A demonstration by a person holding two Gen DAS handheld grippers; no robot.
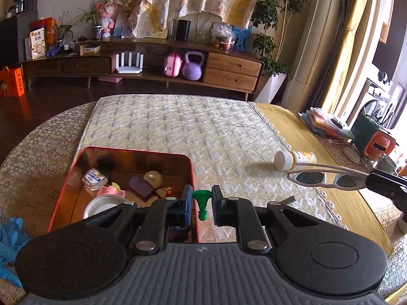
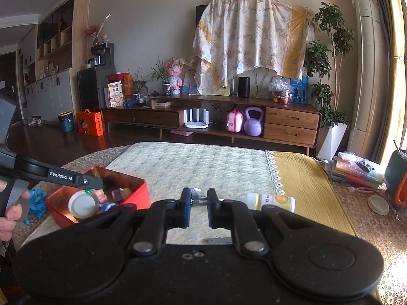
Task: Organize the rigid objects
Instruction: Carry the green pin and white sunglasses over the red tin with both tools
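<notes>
A: Left gripper pinches a green pawn-shaped piece over the near rim of the red tin. Right gripper clamps white sunglasses by one end.

B: Judged step: depositing. Next, shift the piece inward, part the jaws. Bottle lies on the mat, uncollected.

Quilted mat: wide open stretch across the far and middle desk, nothing standing on it.
Red tin: near left, walls raised, open top; inside crowded with small things, little bare floor.
White bottle: lies on its side at the mat's right edge, blocking a low sweep there.
Sunglasses: held in the air just near of the bottle, spanning the right side.
Far right desk edge: stacked packets and a round lid crowd it.
Near left: blue gloves beside the tin.
</notes>
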